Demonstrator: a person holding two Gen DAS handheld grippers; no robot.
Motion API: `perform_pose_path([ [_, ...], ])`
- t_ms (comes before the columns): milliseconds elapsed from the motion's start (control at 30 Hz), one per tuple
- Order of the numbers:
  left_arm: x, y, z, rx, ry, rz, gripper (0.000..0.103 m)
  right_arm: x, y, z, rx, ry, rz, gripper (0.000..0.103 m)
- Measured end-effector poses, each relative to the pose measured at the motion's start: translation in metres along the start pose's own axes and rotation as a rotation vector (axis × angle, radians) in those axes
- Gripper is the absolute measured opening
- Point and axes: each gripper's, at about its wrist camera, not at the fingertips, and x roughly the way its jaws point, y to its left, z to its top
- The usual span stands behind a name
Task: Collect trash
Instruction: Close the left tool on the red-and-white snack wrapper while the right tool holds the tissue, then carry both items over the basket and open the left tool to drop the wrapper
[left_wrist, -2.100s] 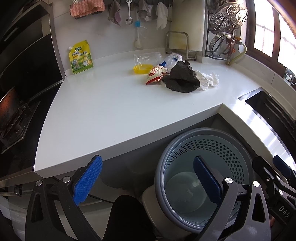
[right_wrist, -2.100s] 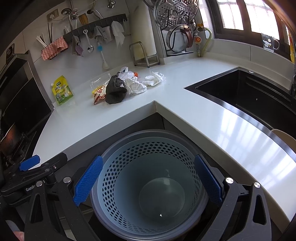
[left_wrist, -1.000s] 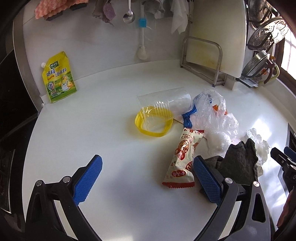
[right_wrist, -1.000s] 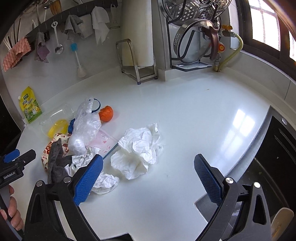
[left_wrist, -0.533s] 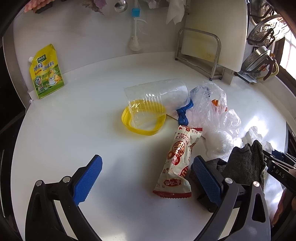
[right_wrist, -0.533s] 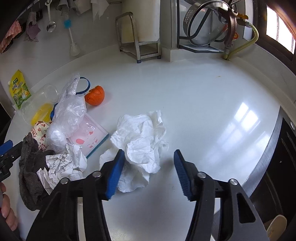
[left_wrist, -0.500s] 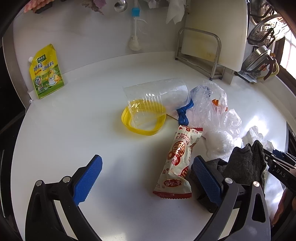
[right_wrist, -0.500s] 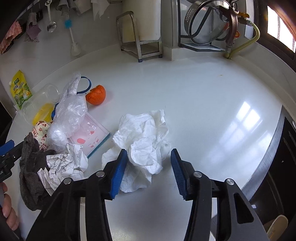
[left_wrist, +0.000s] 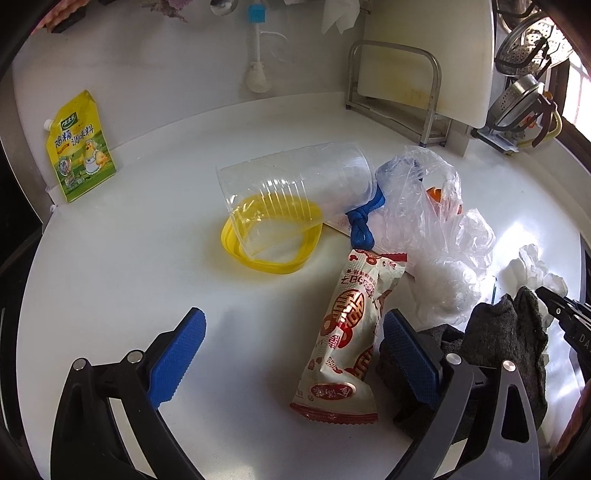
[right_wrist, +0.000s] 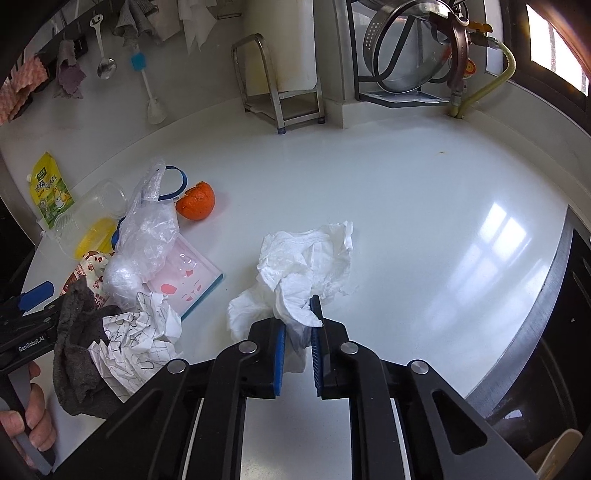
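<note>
Trash lies piled on the white counter (left_wrist: 129, 266). My right gripper (right_wrist: 297, 343) is shut on the near end of a crumpled white paper towel (right_wrist: 299, 262). My left gripper (left_wrist: 295, 354) is open, its blue pads either side of the lower end of a red-and-white snack wrapper (left_wrist: 347, 332). A dark grey rag (left_wrist: 498, 354) lies against its right finger (left_wrist: 410, 358); the rag also shows in the right wrist view (right_wrist: 75, 343). Beyond lie a clear plastic cup (left_wrist: 295, 188), a yellow lid (left_wrist: 269, 236) and a clear plastic bag (left_wrist: 439, 236).
An orange peel (right_wrist: 195, 201), a pink card (right_wrist: 184, 275) and crumpled checked paper (right_wrist: 142, 339) lie left of the towel. A yellow seasoning pouch (left_wrist: 79, 147) leans at the back left. A rack (right_wrist: 280, 85) stands at the back. The dark sink (right_wrist: 569, 325) is at right.
My right gripper has closed from half open onto the paper towel. My left gripper has moved slightly forward toward the snack wrapper, still open.
</note>
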Motion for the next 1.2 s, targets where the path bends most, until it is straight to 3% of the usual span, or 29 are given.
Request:
perform_pose_path([
  [133,0.005,-0.003,-0.004,0.011,0.039,-0.036,0.051,-0.003,0.001,-0.002,-0.006,-0.004,0.006,0.012],
  [233,0.003,-0.001,-0.006,0.009,0.034,-0.04,0.035,-0.007,0.003,-0.004,-0.008,-0.01,0.008,0.012],
  [500,-0.035,0.014,-0.02,-0.014,-0.06,-0.041,0.034,-0.036,0.007,-0.021,0.005,-0.048,0.021,0.011],
  [700,-0.066,0.021,-0.042,-0.026,-0.085,-0.046,0.034,-0.064,0.013,-0.046,0.024,-0.062,0.034,0.011],
  [967,-0.129,0.016,-0.086,-0.006,-0.171,-0.051,0.034,-0.119,0.019,-0.099,0.075,-0.102,0.049,0.011],
  [1200,-0.173,-0.002,-0.14,0.057,-0.186,-0.104,0.034,-0.159,0.026,-0.152,0.098,-0.122,0.061,0.011],
])
